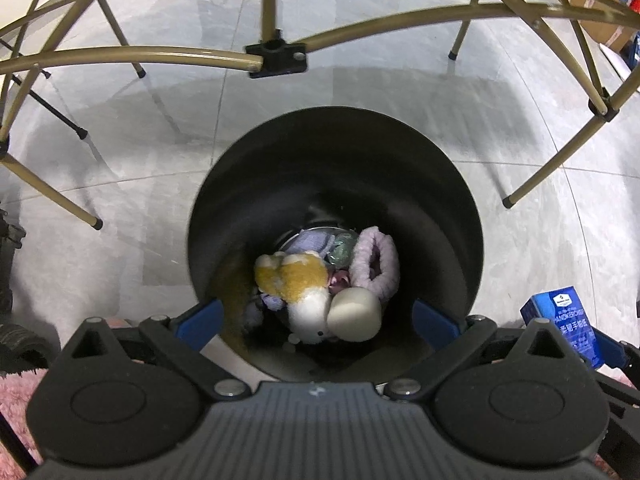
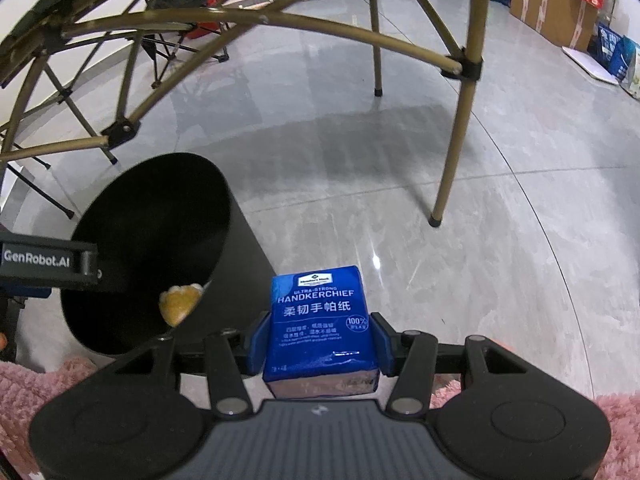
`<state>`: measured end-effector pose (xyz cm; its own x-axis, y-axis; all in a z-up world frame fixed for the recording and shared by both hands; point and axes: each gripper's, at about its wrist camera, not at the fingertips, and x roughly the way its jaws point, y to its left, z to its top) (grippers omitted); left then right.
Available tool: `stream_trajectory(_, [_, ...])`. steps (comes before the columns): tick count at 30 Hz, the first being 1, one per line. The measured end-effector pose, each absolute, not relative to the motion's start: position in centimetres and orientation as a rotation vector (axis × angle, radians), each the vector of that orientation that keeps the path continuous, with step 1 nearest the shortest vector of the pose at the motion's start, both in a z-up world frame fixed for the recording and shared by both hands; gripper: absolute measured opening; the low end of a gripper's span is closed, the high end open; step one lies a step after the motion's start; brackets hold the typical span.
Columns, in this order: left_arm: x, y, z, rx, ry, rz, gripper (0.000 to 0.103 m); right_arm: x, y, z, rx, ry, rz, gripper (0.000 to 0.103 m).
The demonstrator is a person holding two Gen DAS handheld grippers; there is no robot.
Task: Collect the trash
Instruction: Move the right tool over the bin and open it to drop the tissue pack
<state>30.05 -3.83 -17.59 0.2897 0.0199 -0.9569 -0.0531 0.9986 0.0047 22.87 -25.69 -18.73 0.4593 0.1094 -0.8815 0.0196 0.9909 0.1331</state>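
Observation:
My left gripper [image 1: 318,318] hangs wide open over the mouth of a black round bin [image 1: 460,208], nothing between its blue pads. Down in the bin lie a yellow-and-white plush toy [image 1: 298,280], a cream cylinder [image 1: 354,314], a fluffy lilac ring [image 1: 378,262] and several small soft items. My right gripper [image 2: 320,336] is shut on a blue handkerchief tissue pack [image 2: 320,320], held upright to the right of the bin [image 2: 240,248]. The same tissue pack [image 1: 560,316] shows at the right edge of the left wrist view. The left gripper's arm [image 2: 48,262] reaches over the bin rim.
Gold folding table legs [image 2: 452,152] and crossbars [image 1: 160,54] stand over the grey tiled floor behind the bin. A pink fluffy rug [image 2: 24,384] lies at the near edge. Cardboard boxes [image 2: 552,4] and bags line the far right wall.

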Motion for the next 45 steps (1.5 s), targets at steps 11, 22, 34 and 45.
stream_trajectory(11, [28.6,-0.4,-16.5,-0.074,1.239,0.079,0.103,23.2,-22.3,-16.3,0.101,1.027,0.104,0.051])
stream_trajectory(22, [27.6,2.6,-16.1,-0.119,1.217,0.122,0.103,23.9,-18.5,-14.9,0.063,0.992,0.168,0.051])
stream_trajectory(34, [26.7,5.5,-16.0,-0.160,1.189,0.153,0.103,25.1,-14.3,-14.2,0.030,0.975,0.220,0.051])
stream_trajectory(45, [26.3,8.3,-16.0,-0.200,1.195,0.185,0.103,26.4,-12.3,-15.2,0.007,0.998,0.201,0.051])
